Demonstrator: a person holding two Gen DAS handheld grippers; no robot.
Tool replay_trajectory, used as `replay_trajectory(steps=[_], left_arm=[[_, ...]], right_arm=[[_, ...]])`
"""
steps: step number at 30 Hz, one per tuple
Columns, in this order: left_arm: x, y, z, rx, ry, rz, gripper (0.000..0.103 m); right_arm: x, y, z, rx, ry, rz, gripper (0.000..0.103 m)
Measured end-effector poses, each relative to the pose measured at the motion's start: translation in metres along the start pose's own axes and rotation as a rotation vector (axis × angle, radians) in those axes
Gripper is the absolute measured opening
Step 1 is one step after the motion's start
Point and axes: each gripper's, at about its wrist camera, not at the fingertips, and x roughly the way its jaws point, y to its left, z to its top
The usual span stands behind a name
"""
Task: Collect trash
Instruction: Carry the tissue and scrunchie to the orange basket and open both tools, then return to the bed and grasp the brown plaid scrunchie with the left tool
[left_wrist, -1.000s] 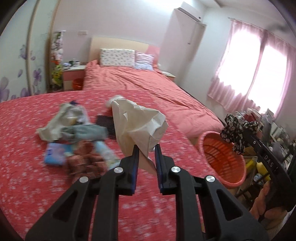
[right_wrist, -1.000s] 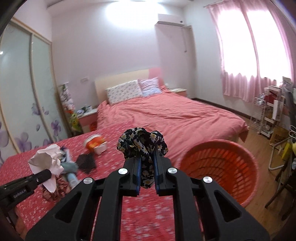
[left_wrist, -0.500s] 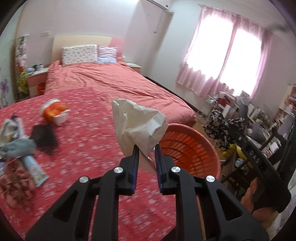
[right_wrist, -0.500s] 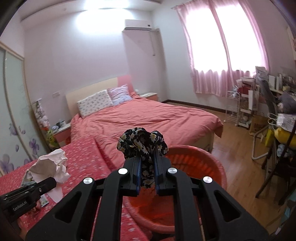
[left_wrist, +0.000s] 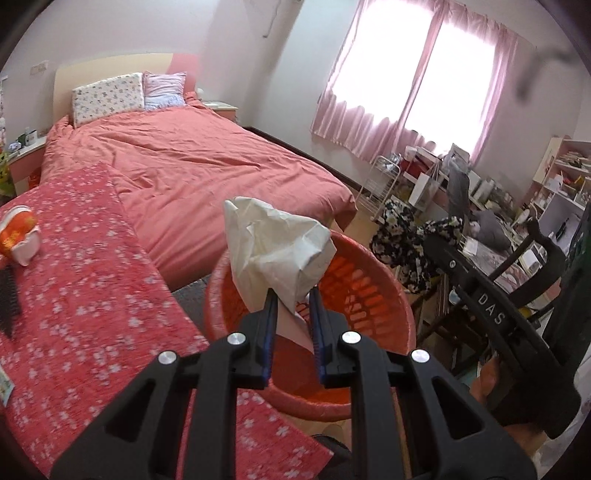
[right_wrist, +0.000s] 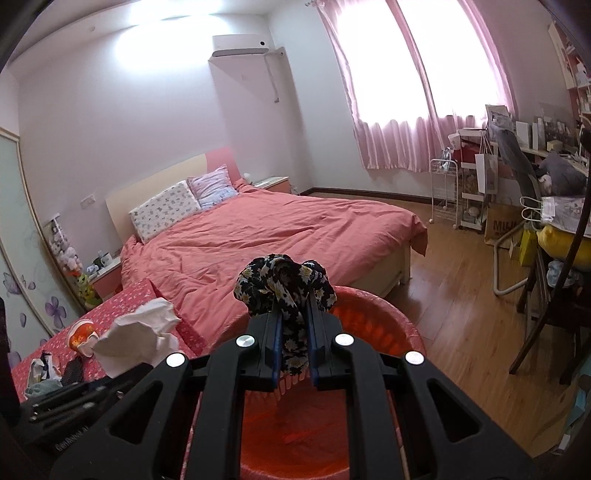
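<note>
Both hands at the drop point. My left gripper (left_wrist: 291, 295) pinches a crumpled white paper (left_wrist: 273, 243); my right gripper (right_wrist: 294, 306) pinches a black floral cloth (right_wrist: 284, 284). Over the last second I have carried both off the red flowered table (left_wrist: 85, 295), so the orange basket (left_wrist: 369, 295), formerly off to the right, now lies directly under and ahead of both grippers. I judge release comes next; more litter (right_wrist: 40, 373) remains behind, left of the grippers.

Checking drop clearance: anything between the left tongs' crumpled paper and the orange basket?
Nothing. In the left wrist view the crumpled paper hangs directly over the orange basket, only air between.
</note>
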Motion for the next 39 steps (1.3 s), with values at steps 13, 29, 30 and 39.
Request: replay_trajectory(steps=[13,29,30,39], left_arm=[[0.021,0.003,-0.009,-0.012,0.049,0.054,0.051],[-0.079,0.080,-0.042,-0.104,-0.041,0.317,0.069],[-0.085,0.084,-0.044,-0.112,-0.047,0.329,0.069],[-0.151,0.135,-0.069,-0.208,-0.111,0.458,0.070]], right_arm=[[0.007,-0.013,0.001,0.041,0.048,0.020,0.047],[-0.014,0.027,-0.006,-0.099,0.043,0.039,0.059],[-0.016,0.032,-0.007,-0.111,0.044,0.048,0.061],[-0.032,0.082,-0.027,-0.218,0.063,0.138,0.070]])
